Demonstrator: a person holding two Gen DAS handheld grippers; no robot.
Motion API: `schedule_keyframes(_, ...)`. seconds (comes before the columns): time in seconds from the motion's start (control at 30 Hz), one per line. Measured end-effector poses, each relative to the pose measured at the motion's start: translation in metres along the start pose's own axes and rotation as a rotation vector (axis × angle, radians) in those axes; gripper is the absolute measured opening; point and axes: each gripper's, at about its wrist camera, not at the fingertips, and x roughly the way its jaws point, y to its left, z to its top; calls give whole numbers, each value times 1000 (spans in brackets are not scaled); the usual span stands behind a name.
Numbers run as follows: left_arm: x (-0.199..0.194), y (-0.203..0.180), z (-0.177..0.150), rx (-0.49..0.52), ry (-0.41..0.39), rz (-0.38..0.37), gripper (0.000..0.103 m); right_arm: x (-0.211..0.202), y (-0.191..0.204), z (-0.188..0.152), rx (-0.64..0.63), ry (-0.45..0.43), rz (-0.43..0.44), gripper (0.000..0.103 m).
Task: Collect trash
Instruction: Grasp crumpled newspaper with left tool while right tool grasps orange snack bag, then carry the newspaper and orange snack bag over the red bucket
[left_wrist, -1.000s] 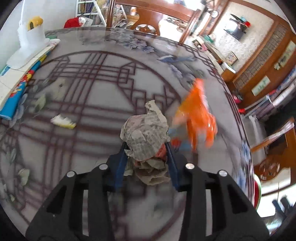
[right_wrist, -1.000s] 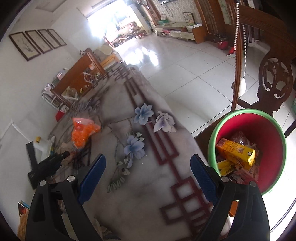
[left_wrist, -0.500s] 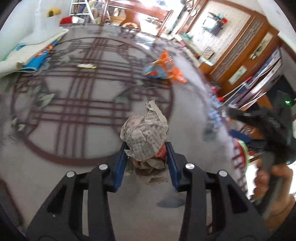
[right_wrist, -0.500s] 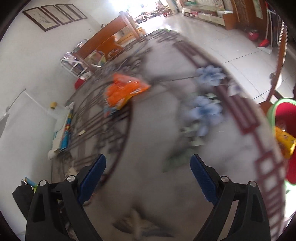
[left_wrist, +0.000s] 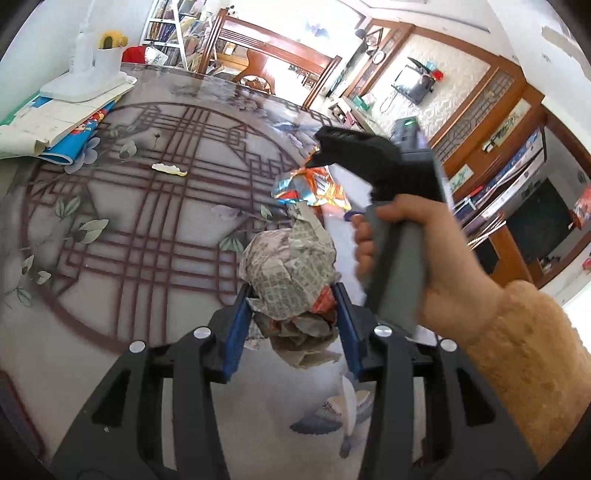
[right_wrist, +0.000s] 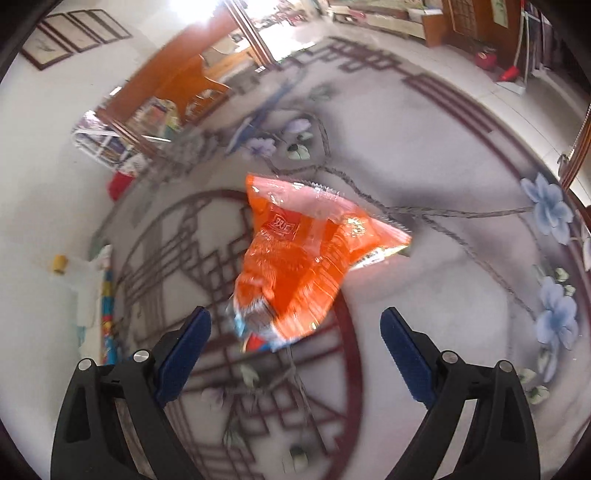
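The right gripper (right_wrist: 295, 345) has been swung from the red bin across to the orange wrapper (right_wrist: 306, 266); the person's hand (left_wrist: 417, 254) is now seen beside the crumpled newspaper (left_wrist: 291, 269).

Both wrist cameras look steeply down, close over the patterned table (left_wrist: 122, 206), sharing the orange wrapper (right_wrist: 295, 266).

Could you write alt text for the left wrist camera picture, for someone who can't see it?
The left gripper has its jaws shut on a crumpled newspaper ball above a patterned table. Beside it a hand holds the right gripper over an orange wrapper.
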Motion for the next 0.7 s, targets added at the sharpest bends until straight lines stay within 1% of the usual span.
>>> schedule_keyframes(0.03,0,1,1,-3,-1,-1,42,4,-1,2,1,4,-4,89)
schedule_keyframes(0.07,1,2,1,-9,1,2,42,8,-1,3,3,5,-4,85)
schedule_keyframes(0.13,3,4,0,-15,9,2,42,14,-3,4,-6,20,14,48)
schedule_keyframes(0.17,4,5,0,-17,13,2,42,15,-2,2,-12,25,35,48)
schedule_keyframes(0.27,6,6,-1,-18,18,3,42,1,-5,-6,-62,8,49,47)
schedule_keyframes(0.37,7,3,-2,-6,16,6,42,-28,-6,-24,-174,-15,71,47)
schedule_keyframes(0.43,8,3,-3,-2,21,9,42,-48,-14,-36,-224,-14,95,47)
schedule_keyframes(0.5,10,3,-4,-1,24,14,42,-71,-29,-53,-255,10,129,47)
schedule_keyframes(0.6,9,3,-6,8,16,38,42,-104,-51,-79,-288,37,153,47)
schedule_keyframes(0.7,11,2,-8,19,18,61,42,-140,-71,-110,-346,21,171,47)
